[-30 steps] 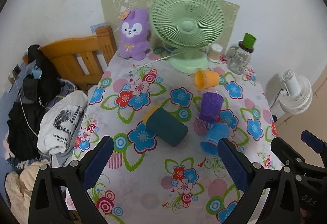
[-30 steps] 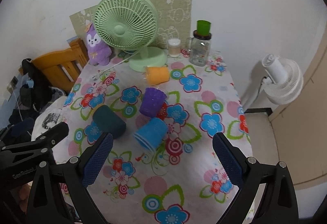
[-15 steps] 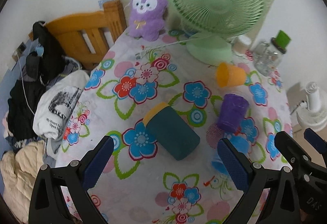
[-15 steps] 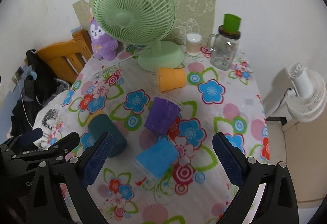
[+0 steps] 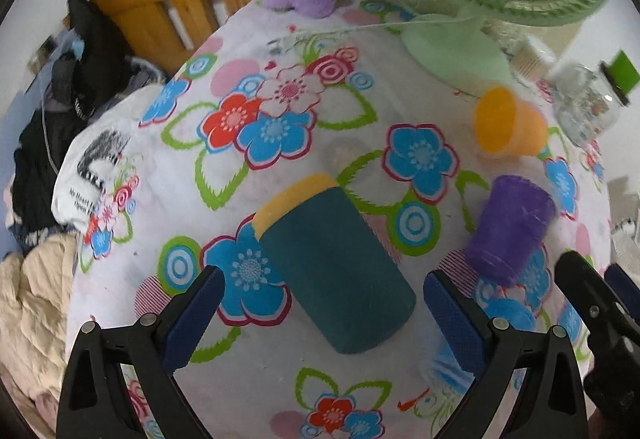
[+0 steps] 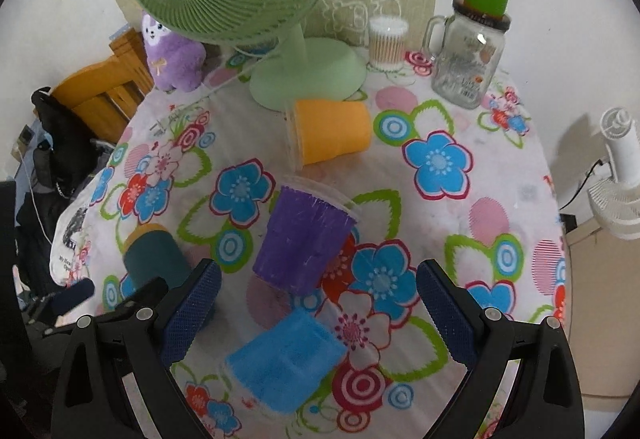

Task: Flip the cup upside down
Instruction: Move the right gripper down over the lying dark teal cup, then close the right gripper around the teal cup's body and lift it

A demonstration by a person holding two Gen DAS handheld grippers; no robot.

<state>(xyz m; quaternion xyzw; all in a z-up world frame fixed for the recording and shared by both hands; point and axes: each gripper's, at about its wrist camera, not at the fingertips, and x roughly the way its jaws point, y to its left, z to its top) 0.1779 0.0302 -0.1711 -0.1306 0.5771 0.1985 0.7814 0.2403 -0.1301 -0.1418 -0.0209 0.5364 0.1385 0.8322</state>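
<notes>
Teal cup (image 5: 336, 271) lies on its side on your flowered worktop (image 5: 280, 87), yellow rim pointing away, between the spread fingers of your left claw (image 5: 320, 307), untouched. Your right claw (image 6: 318, 303) gapes wide over the tipped purple cup (image 6: 302, 239) and blue cup (image 6: 284, 359).

The left gripper (image 5: 322, 313) has two black plastic arms with triangular cut-outs, each ending in a flat dark-blue pad (image 5: 192, 317) with a fine knurled texture. Small silver screws (image 5: 87, 327) sit at the joints. The right gripper (image 6: 318, 309) is built the same: black arms with cut-outs, blue textured pads (image 6: 442, 313) and silver screw heads (image 6: 491, 314) along the top.
</notes>
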